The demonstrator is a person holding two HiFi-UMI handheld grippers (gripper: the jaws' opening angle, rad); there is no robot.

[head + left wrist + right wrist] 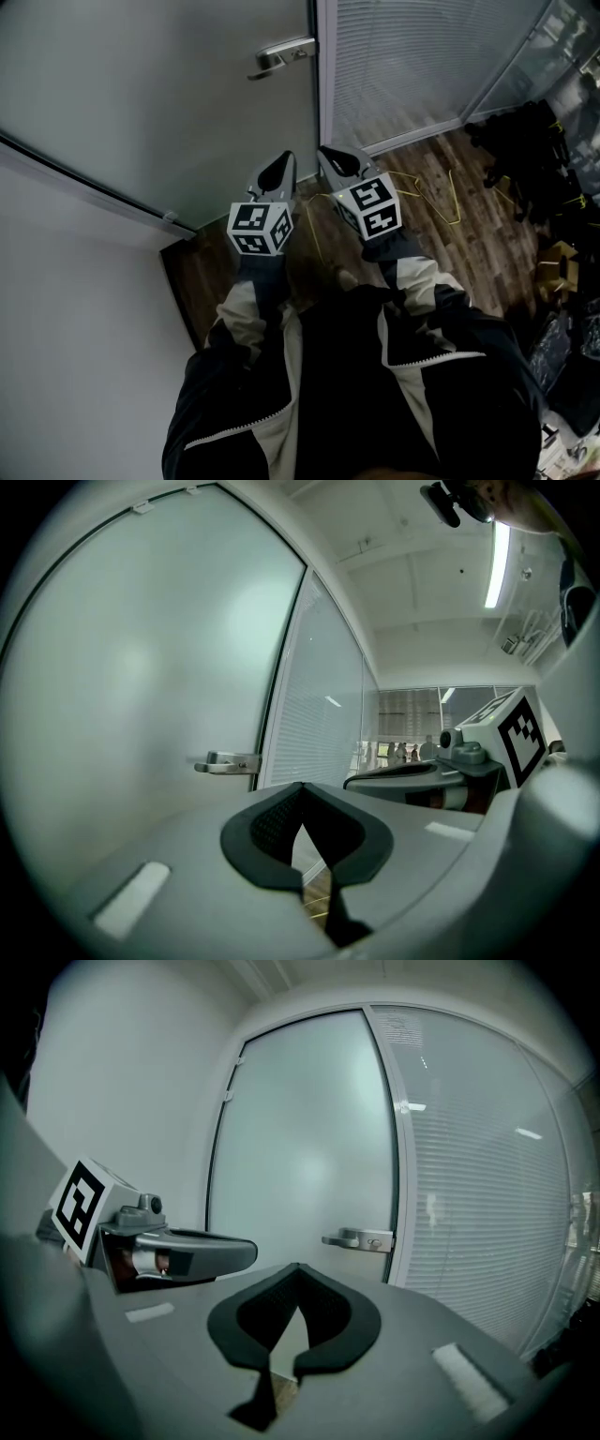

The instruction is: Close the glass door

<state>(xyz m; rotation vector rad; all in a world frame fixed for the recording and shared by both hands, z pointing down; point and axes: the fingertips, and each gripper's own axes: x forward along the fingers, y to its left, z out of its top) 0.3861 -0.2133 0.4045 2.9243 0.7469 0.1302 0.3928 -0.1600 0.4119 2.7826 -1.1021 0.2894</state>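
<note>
the glass door (159,103) seems shut against its frame (324,75), handle (281,56) ahead. left gripper (279,169) and right gripper (335,161) hover nearby, jaws together, empty. i'd press the door to confirm the latch.

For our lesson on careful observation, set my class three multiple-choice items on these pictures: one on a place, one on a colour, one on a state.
1. In the head view, where on the frosted glass door is the silver lever handle?
A. by its left edge
B. by its right edge, next to the slatted panel
C. dead centre

2. What colour is the thin cable on the brown wooden floor?
A. red
B. blue
C. yellow

3. How does the right tool stand?
A. shut, empty
B. wide open
C. shut on the handle

Answers: B, the handle sits beside the door frame. C, the cable loops yellow over the boards. A, its pads meet with nothing between them.
</note>
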